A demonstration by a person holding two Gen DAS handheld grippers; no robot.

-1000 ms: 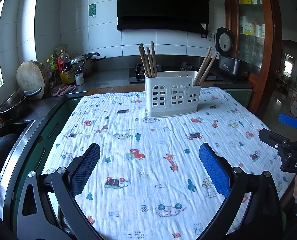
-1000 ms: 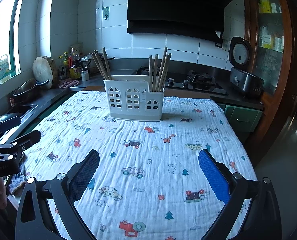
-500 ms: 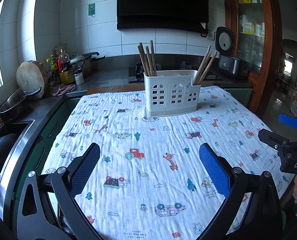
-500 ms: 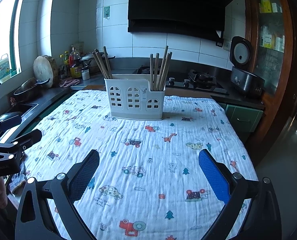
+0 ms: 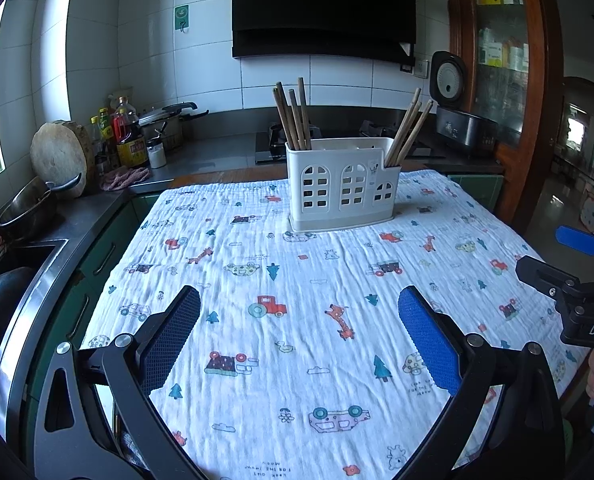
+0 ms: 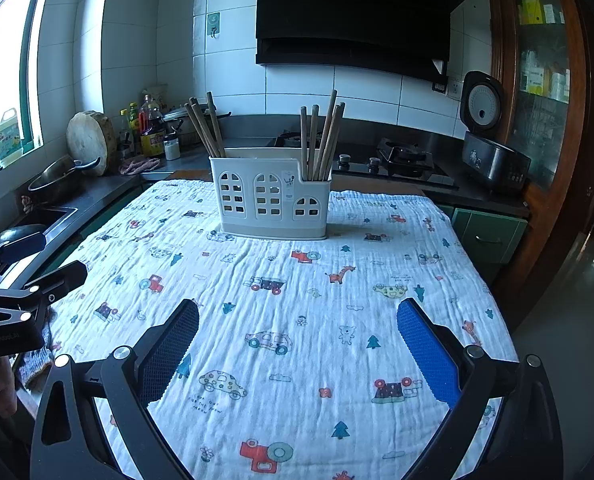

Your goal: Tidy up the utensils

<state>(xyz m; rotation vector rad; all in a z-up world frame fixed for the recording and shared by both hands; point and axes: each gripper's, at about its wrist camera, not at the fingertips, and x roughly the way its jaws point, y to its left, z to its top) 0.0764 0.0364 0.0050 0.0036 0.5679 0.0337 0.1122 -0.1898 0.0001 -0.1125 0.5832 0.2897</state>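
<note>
Left wrist view: the left tool [image 5: 297,320] hangs over the near end of the table [image 5: 257,420], fingers spread wide, holding nothing. One white utensil holder [image 5: 343,186] sits at the far end on the cartoon-print cloth [image 5: 317,280]. I count four chopsticks [image 5: 293,116] in its left compartment and about three, bunched together, in the right one [image 5: 409,130]. The other tool pokes in at the right edge.

Right wrist view: the right tool [image 6: 297,324] is also wide open and empty, well short of the holder [image 6: 271,194]. Here the left bunch [image 6: 205,126] looks like four sticks and the right bunch [image 6: 321,136] like five; they overlap, so I can't tell exactly. The left tool [image 6: 21,280] shows at the left edge.
</note>
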